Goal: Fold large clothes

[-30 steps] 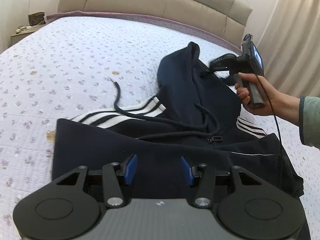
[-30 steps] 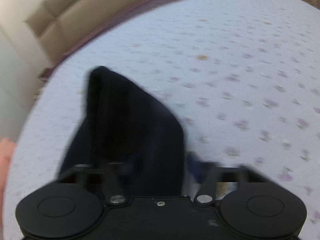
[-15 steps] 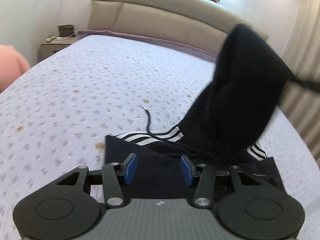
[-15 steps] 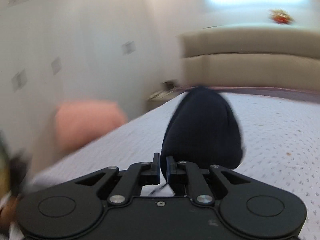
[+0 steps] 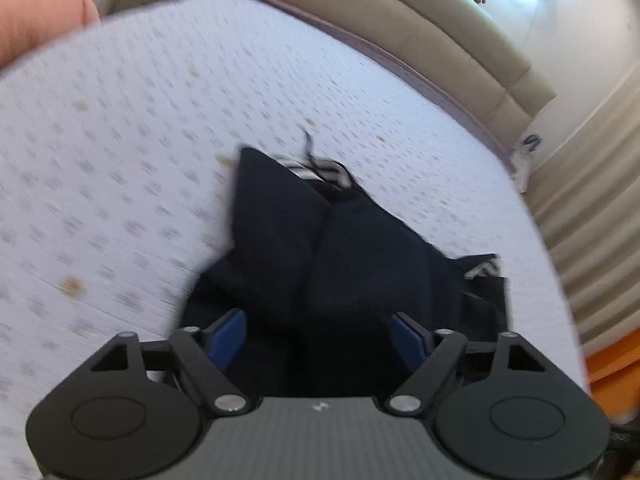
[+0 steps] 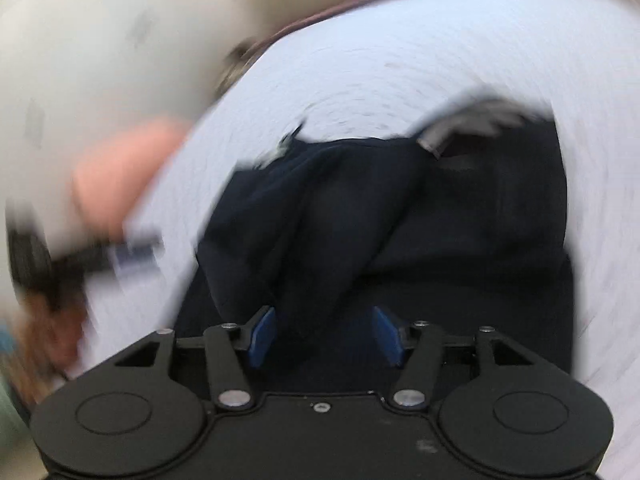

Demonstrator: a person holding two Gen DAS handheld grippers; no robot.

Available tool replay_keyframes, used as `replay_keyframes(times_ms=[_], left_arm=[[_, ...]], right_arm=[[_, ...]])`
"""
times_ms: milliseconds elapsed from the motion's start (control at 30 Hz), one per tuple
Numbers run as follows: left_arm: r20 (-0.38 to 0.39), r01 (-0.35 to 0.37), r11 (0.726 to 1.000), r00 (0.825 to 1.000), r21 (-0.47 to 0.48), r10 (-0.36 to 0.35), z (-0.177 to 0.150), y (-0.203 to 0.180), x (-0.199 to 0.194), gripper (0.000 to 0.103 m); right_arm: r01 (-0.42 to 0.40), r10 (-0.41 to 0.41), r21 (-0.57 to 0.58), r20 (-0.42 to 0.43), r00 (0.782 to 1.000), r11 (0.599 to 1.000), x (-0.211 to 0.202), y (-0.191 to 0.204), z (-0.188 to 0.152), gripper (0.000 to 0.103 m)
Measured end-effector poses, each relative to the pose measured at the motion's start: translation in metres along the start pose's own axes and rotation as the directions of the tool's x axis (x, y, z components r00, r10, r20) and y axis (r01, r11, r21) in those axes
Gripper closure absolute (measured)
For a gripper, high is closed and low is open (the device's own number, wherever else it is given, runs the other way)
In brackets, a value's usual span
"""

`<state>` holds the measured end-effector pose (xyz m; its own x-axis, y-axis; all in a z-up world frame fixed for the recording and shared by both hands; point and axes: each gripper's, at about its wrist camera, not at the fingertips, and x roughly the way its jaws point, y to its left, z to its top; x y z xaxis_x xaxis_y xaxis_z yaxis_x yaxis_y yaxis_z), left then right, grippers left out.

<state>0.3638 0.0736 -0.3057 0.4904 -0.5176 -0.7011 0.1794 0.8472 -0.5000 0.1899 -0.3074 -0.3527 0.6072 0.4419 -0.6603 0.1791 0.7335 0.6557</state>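
Hoodie: dark navy, lying bunched on the bed, filling the centre of both frames; white stripes showing at its upper edge and right side.
Drawstring: trailing from the garment's upper edge onto the bedspread.
Left claw: blue pads standing spread, low centre of frame, hovering over the fabric, pinching nothing.
Right claw: likewise spread, over the dark cloth; view heavily blurred.
Bed: pale floral bedspread lying under everything.
Headboard: beige, padded, crossing the upper right.
Pink cushion: sitting at upper left.
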Motion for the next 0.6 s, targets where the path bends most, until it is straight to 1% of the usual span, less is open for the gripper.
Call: replay_keyframes(times_ms=[33, 67, 133, 167, 200, 233, 267, 300, 333, 367, 400, 433, 467, 500, 567, 600], left_arm=[[-0.016, 0.015, 1.000, 1.000, -0.015, -0.015, -0.001, -0.001, 0.008, 0.022], [-0.033, 0.020, 0.999, 0.999, -0.036, -0.021, 0.000, -0.004, 0.019, 0.022], [-0.083, 0.042, 0.997, 0.995, -0.072, -0.048, 0.002, -0.006, 0.042, 0.022], [-0.108, 0.035, 0.995, 0.993, -0.092, -0.045, 0.000, -0.008, 0.054, 0.023], [-0.144, 0.045, 0.992, 0.988, -0.122, -0.063, -0.001, -0.009, 0.066, 0.029], [-0.168, 0.057, 0.987, 0.982, -0.150, -0.083, -0.003, -0.007, 0.077, 0.039], [-0.187, 0.050, 0.984, 0.979, -0.169, -0.082, -0.004, -0.005, 0.090, 0.076], [-0.204, 0.040, 0.985, 0.976, -0.168, -0.074, -0.004, -0.006, 0.097, 0.097], [-0.191, 0.048, 0.987, 0.979, -0.155, -0.077, -0.005, -0.010, 0.097, 0.098], [-0.158, 0.090, 0.984, 0.981, -0.154, -0.114, -0.004, -0.012, 0.093, 0.098], [-0.112, 0.173, 0.970, 0.975, -0.173, -0.193, -0.002, -0.016, 0.083, 0.098], [-0.061, 0.271, 0.942, 0.956, -0.198, -0.287, 0.001, -0.018, 0.069, 0.098], [-0.018, 0.348, 0.914, 0.933, -0.209, -0.359, 0.003, -0.021, 0.057, 0.098], [0.021, 0.410, 0.888, 0.910, -0.207, -0.415, 0.006, -0.025, 0.046, 0.098], [0.067, 0.491, 0.847, 0.870, -0.205, -0.489, 0.012, -0.031, 0.033, 0.098], [0.081, 0.517, 0.829, 0.855, -0.211, -0.513, 0.014, -0.033, 0.030, 0.098]], right_arm=[[-0.007, 0.006, 0.062, 0.007, 1.000, 0.998, 0.013, -0.001, 0.001, 0.028], [-0.016, 0.015, 0.115, 0.011, 1.000, 0.993, 0.025, -0.003, 0.000, 0.028], [-0.016, 0.017, 0.176, -0.003, 1.000, 0.984, 0.049, 0.001, -0.001, 0.028], [0.005, -0.001, 0.193, -0.019, 1.000, 0.981, 0.058, -0.001, -0.003, 0.027], [0.027, -0.020, 0.204, -0.038, 0.999, 0.979, 0.073, -0.001, -0.006, 0.026], [0.041, -0.029, 0.211, -0.058, 0.998, 0.977, 0.084, 0.000, -0.005, 0.025], [0.057, -0.039, 0.233, -0.083, 0.996, 0.971, 0.096, 0.002, -0.006, 0.025], [0.055, -0.030, 0.252, -0.103, 0.994, 0.966, 0.096, 0.001, -0.013, 0.025], [0.039, -0.009, 0.268, -0.111, 0.994, 0.963, 0.101, 0.002, -0.013, 0.028], [0.027, 0.002, 0.283, -0.100, 0.995, 0.959, 0.098, 0.005, -0.014, 0.028], [0.011, 0.011, 0.293, -0.074, 0.997, 0.956, 0.091, 0.007, -0.016, 0.028], [-0.009, 0.026, 0.309, -0.051, 0.998, 0.951, 0.084, 0.006, -0.018, 0.026], [-0.039, 0.051, 0.345, -0.026, 0.998, 0.938, 0.077, 0.003, -0.023, 0.023], [-0.080, 0.088, 0.400, -0.001, 0.996, 0.913, 0.071, -0.004, -0.028, 0.023], [-0.173, 0.178, 0.512, 0.039, 0.983, 0.841, 0.072, -0.016, -0.037, 0.021], [-0.221, 0.228, 0.572, 0.062, 0.972, 0.790, 0.078, -0.023, -0.041, 0.021]])
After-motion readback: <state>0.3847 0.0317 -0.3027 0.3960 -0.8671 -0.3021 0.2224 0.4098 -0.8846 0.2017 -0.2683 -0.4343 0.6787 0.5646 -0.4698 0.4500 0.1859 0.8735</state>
